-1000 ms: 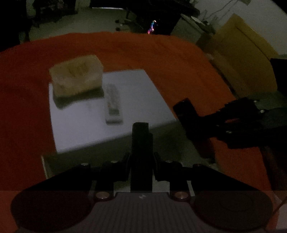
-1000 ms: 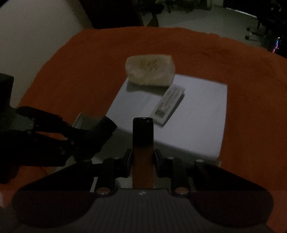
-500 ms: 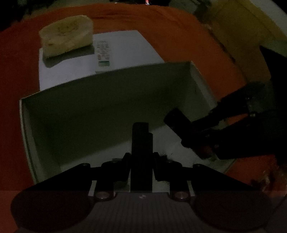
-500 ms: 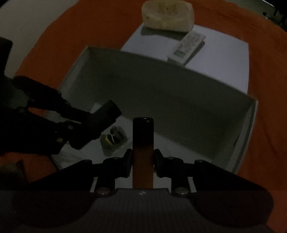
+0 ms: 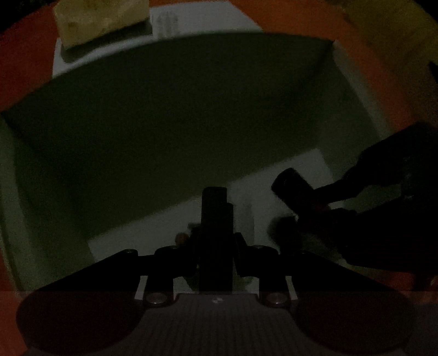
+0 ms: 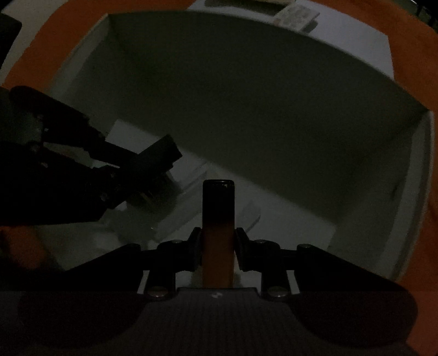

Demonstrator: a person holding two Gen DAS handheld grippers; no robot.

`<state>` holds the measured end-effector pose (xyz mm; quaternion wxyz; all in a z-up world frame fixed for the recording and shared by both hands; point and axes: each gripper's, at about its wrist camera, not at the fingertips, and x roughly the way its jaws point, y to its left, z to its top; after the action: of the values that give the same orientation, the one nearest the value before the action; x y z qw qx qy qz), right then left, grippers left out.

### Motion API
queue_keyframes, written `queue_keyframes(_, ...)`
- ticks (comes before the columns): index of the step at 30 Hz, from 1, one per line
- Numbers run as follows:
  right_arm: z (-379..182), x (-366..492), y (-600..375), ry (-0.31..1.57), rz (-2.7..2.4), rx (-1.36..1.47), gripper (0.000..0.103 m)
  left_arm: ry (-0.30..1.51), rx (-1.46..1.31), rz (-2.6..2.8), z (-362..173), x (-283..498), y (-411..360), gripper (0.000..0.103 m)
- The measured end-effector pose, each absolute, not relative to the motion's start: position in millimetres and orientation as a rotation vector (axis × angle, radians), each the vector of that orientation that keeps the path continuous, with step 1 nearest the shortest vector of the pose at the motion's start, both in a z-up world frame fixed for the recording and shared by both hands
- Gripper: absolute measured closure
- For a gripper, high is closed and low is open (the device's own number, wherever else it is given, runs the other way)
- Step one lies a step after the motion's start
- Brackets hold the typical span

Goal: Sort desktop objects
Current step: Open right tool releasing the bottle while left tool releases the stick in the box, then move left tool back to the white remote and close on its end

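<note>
My left gripper (image 5: 216, 242) is shut on a black bar (image 5: 216, 208) that sticks out past its jaws. My right gripper (image 6: 218, 241) is shut on a cylinder (image 6: 218, 213) with an orange body and a black top. Both point steeply down inside an open white box (image 5: 164, 109), low over its floor. From the left wrist, the right gripper (image 5: 294, 189) shows as a dark shape at the right. In the right wrist view the left gripper (image 6: 161, 154) reaches in from the left. The scene is very dark.
Small items lie on the box floor (image 6: 273, 219), among them a flat pack (image 6: 197, 175). Behind the box a tan block (image 5: 101, 19) and a remote (image 6: 297, 15) rest on a white board (image 5: 63, 59). Orange cloth (image 6: 410, 54) covers the table all around.
Both grippers have sunk from above the box's rim down into it. The box walls now fill both views, and the block and remote have slid to the top edge.
</note>
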<state>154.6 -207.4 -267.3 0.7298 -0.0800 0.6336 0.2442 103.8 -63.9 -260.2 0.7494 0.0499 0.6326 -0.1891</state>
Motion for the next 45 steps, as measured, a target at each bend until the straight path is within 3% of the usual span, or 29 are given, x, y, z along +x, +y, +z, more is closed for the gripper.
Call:
queue_keyframes(11,-290.0,154.3,-203.5,1.426,0.52,-0.168,0.075,1.393,0.162,-0.443,-273.0,97.4,-75.5,0.079)
queue_keyframes(18,-283.7,148.7,-209.7,1.451,0.516,-0.115,0.074,1.405,0.143,-0.468,-267.7,94.6,-74.0,0.072)
queue_keyframes(22,-269.6,153.7,-216.6,1.431,0.524,-0.075,0.074,1.397,0.1,-0.467,-256.6,93.7,-64.9,0.063)
queue_keyframes(37,-176.8,192.2,-245.2,1.212,0.469,0.059,0.074,1.219,0.076,-0.476,-176.2,129.0,-49.5,0.062)
queue_keyframes(45,-180.0,211.8,-261.5,1.193,0.422,0.062,0.074,1.102,0.033,-0.359,-168.7,188.3,-39.3,0.059)
